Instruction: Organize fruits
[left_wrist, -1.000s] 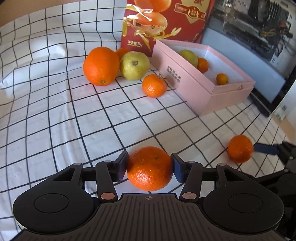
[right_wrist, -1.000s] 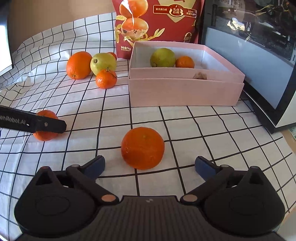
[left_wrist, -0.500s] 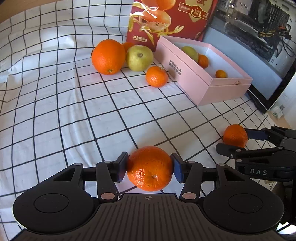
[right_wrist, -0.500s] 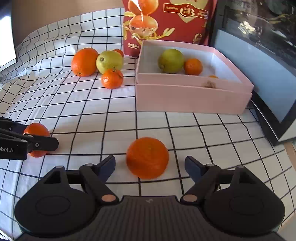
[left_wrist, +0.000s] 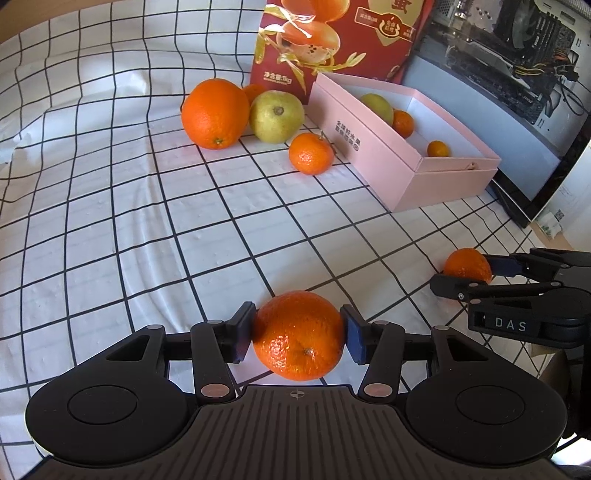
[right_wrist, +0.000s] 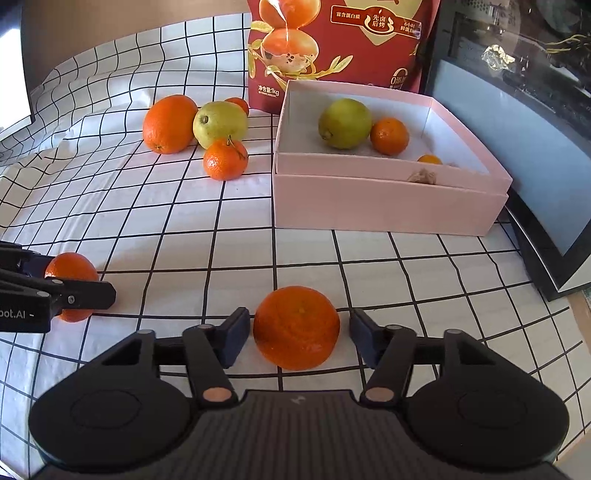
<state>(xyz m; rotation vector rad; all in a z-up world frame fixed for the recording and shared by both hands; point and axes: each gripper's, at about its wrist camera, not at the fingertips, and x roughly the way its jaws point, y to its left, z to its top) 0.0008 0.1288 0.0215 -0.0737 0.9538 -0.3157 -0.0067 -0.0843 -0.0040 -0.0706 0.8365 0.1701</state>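
The left gripper has both blue pads pressed on the sides of a mandarin, whose small stem scar faces the camera and slightly down; the fruit is near round, so no long axis shows. The right gripper has its jaws closing around a second mandarin, which sits on the cloth between them with a thin gap on each side, the pads not yet touching; it is a little flattened, wider than tall, its dimpled top turned up. In the right wrist view the left gripper's mandarin appears at the near left. Both lie on a white tablecloth with a black grid, rumpled toward the far left. Farther off at the right stands an open pink box holding a green pear-like fruit, a small orange and a tiny one by the near wall. To the left of the box lie a large orange, a yellow-green fruit touching it and a stemmed mandarin just in front. A red snack bag stands upright behind the box, and a dark glass-sided case fills the right.
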